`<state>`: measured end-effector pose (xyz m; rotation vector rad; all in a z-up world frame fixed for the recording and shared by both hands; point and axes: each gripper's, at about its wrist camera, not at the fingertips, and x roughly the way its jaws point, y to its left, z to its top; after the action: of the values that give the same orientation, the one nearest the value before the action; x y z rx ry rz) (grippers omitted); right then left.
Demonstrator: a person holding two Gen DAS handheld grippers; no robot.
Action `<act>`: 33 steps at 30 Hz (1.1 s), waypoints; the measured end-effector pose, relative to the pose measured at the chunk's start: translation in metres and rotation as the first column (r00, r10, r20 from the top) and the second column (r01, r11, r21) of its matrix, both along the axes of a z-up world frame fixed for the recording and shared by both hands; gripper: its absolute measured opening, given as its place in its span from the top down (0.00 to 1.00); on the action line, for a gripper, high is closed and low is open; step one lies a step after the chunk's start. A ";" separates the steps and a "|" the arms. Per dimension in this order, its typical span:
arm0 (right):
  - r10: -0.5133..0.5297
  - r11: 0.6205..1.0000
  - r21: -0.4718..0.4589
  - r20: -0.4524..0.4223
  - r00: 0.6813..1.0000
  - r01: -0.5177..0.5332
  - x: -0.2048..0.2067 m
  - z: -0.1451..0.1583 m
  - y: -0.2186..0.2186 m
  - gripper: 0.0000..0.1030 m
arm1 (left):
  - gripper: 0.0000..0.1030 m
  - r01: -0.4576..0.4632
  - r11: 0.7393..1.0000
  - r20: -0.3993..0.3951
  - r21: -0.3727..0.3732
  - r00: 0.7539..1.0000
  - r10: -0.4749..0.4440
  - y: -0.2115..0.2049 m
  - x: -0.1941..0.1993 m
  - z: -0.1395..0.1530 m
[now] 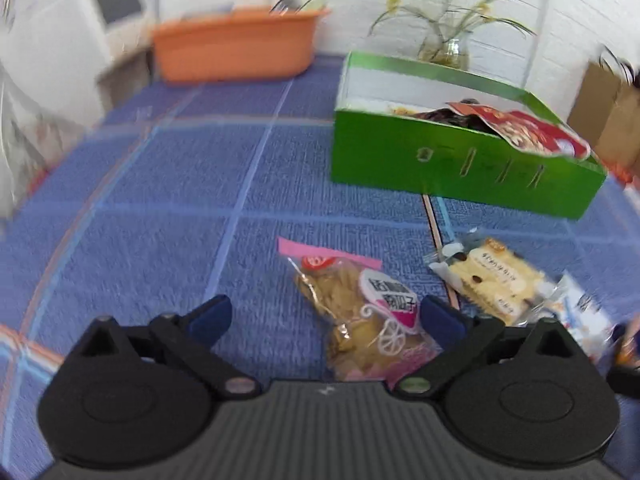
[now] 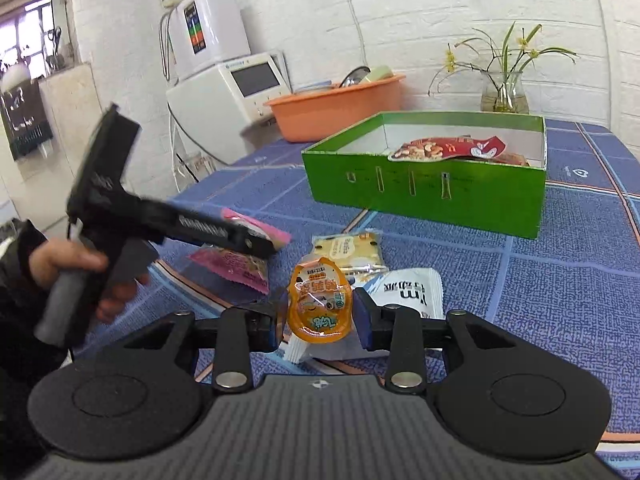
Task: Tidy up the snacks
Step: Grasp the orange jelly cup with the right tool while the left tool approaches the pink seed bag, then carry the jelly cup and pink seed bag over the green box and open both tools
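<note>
My left gripper [image 1: 326, 318] is open just above a pink-edged chip bag [image 1: 360, 316] on the blue cloth; the bag lies between the jaws, nearer the right one. A cracker pack [image 1: 492, 280] lies right of it. In the right wrist view my right gripper [image 2: 318, 316] is shut on an orange jelly pouch [image 2: 320, 304], over a white packet [image 2: 412, 294] and the cracker pack [image 2: 348, 250]. The left gripper [image 2: 256, 242] hovers over the pink bag [image 2: 236, 264]. The green box [image 1: 452, 160] [image 2: 424, 192] holds a red nut bag [image 2: 448, 147].
An orange basin [image 1: 236, 48] [image 2: 336, 110] stands at the table's back. A glass vase with a plant [image 2: 504, 92] is behind the green box. White appliances [image 2: 228, 92] stand beyond the table's left edge. A brown paper bag [image 1: 612, 120] is at far right.
</note>
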<state>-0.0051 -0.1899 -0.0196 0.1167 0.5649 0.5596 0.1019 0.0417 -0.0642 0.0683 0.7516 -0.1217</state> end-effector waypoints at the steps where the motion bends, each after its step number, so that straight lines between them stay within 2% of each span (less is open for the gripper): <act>1: 0.005 1.000 0.008 0.015 1.000 -0.005 -0.001 0.000 -0.002 0.41 | 0.06 0.037 0.998 0.032 0.055 0.999 -0.039 -0.007 -0.003 -0.003; 2: 0.010 1.000 0.013 0.030 0.999 -0.011 -0.003 0.001 -0.003 0.41 | 0.22 0.061 0.995 0.042 0.079 0.997 -0.064 -0.011 -0.006 -0.004; 3: 0.016 1.000 0.014 0.047 0.999 -0.017 -0.004 0.001 -0.004 0.41 | 0.32 0.084 0.994 0.031 0.070 0.996 -0.086 -0.012 -0.006 -0.004; 4: 0.020 1.000 0.013 0.061 0.998 -0.021 -0.004 0.002 -0.006 0.41 | 0.41 0.083 0.995 0.015 0.058 0.996 -0.084 -0.012 -0.007 -0.003; 5: 0.021 1.000 0.011 0.072 0.997 -0.022 -0.005 0.002 -0.007 0.41 | 0.43 0.089 0.995 0.006 0.053 0.996 -0.089 -0.011 -0.008 -0.001; 10: 0.009 1.000 0.014 0.081 0.997 -0.010 -0.002 0.002 -0.014 0.41 | 0.45 0.110 0.994 0.004 -0.025 0.994 -0.110 0.000 -0.024 0.009; 15: -0.009 1.000 0.028 0.034 0.999 0.008 0.009 0.008 -0.015 0.41 | 0.45 0.135 0.987 0.081 -0.084 0.988 -0.129 0.004 -0.026 0.036; 18: -0.027 0.999 0.033 0.029 0.999 0.026 0.022 0.022 -0.014 0.41 | 0.45 0.146 0.987 0.143 -0.073 0.981 -0.134 0.000 -0.011 0.054; 21: -0.034 0.999 0.020 0.097 0.995 0.032 0.038 0.040 -0.010 0.42 | 0.45 0.161 0.983 0.203 -0.085 0.969 -0.141 -0.008 0.014 0.076; 26: -0.143 0.989 0.067 0.200 0.969 0.132 0.082 0.068 -0.014 0.42 | 0.45 0.158 0.987 0.290 -0.021 0.946 -0.145 -0.035 0.052 0.099; 30: -0.266 0.962 0.093 0.144 0.953 0.255 0.111 0.059 -0.029 0.41 | 0.45 0.184 0.977 0.266 -0.107 0.952 -0.150 -0.034 0.073 0.099; 33: -0.303 0.952 0.089 0.100 0.948 0.294 0.124 0.046 -0.035 0.41 | 0.45 0.182 0.978 0.267 -0.104 0.952 -0.149 -0.040 0.084 0.094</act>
<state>0.1187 -0.2247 0.0269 0.2340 0.4064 0.2886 0.1854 0.0017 0.0297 0.0246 0.4752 -0.3155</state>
